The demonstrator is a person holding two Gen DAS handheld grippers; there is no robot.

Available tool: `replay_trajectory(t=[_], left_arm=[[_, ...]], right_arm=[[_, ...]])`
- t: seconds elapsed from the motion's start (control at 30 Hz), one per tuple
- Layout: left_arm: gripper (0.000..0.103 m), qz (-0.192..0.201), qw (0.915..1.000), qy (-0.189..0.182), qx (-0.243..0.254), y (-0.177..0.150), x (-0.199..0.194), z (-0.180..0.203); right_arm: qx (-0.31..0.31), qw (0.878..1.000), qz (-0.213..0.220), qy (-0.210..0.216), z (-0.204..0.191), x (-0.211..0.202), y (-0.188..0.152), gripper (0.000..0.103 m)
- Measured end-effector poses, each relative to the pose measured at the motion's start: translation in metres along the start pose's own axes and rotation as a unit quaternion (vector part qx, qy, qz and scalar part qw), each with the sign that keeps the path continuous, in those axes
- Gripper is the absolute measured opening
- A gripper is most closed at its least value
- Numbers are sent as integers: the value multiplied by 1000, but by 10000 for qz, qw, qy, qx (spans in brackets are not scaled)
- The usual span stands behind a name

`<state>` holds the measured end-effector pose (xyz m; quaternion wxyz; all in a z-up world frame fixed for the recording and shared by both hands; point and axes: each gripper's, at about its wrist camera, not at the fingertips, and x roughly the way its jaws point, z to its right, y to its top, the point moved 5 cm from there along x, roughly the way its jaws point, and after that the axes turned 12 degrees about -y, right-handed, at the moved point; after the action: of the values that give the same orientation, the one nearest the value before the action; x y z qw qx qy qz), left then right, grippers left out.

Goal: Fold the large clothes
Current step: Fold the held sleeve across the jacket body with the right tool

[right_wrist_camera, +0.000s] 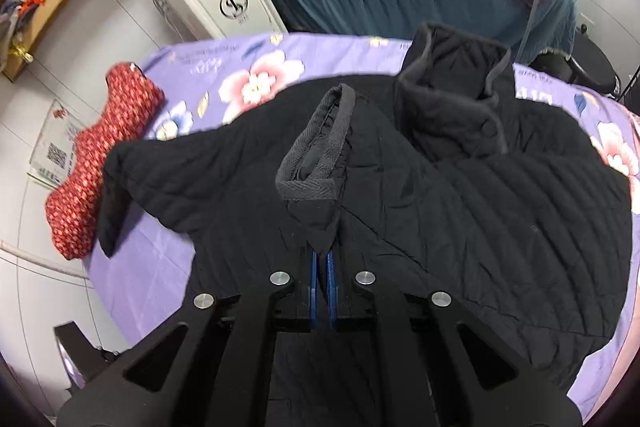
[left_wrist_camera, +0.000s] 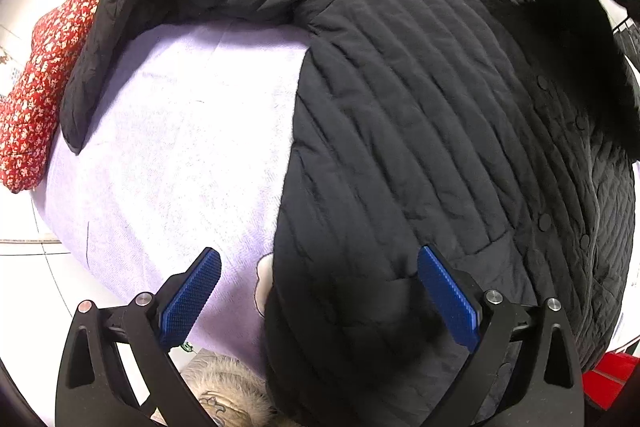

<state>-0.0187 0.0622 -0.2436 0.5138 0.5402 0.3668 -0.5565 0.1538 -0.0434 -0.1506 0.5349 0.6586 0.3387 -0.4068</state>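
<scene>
Two grippers, one bulky garment: I have the black quilted jacket point(right_wrist_camera: 460, 211) spread across the purple floral bedsheet point(right_wrist_camera: 256, 67), front side up with its snap buttons showing and the stand-up collar point(right_wrist_camera: 452, 95) propped at the far end. My right gripper point(right_wrist_camera: 322, 263) is pressed together on a sleeve, pinching the fabric just behind the ribbed cuff point(right_wrist_camera: 316, 151), which stands up over the jacket's chest. My left gripper point(left_wrist_camera: 320, 287) hangs spread wide above the jacket's lower edge, where it meets the bare sheet, with nothing between its blue pads point(left_wrist_camera: 192, 295).

I judge this padded thing soft but springy (it will puff back rather than crease), light for its bulk, and the shell looks slick enough to slide on the sheet. Cuffs, hem corners and seams should give the firmest hold; a pinch on a flat quilted panel would likely slip. The other sleeve point(left_wrist_camera: 132, 27) lies stretched out toward a red floral pillow point(right_wrist_camera: 100, 163) at the sheet's edge, not yet folded in.
</scene>
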Motion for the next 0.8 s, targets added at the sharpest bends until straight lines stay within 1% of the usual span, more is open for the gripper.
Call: replay_trajectory(t=[0.23,0.3,0.4,0.57,0.67,0.8], left_arm=[[97,-2,9999,-54,159,19,4,-14],[97,-22,9997,-83,207,34,4,-20],[97,-15,9995,-108,289,47,6,-27],[97,22,9992,-135,369,72,6,-44],[97,21,9991,-146,399,88,5,-56],[97,-3,9988,-141,461,100,3,-67]], right_arm=[[-24,9997,-256,-37,-19,25,-9,4],[-70,9995,-301,-26,-27,30,-11,4],[-172,9990,-384,-145,-38,43,-12,4],[109,9980,-605,-163,-46,68,-10,5],[0,9977,-647,-218,-58,81,-4,5],[-151,9933,-1072,-398,-64,111,-8,7]])
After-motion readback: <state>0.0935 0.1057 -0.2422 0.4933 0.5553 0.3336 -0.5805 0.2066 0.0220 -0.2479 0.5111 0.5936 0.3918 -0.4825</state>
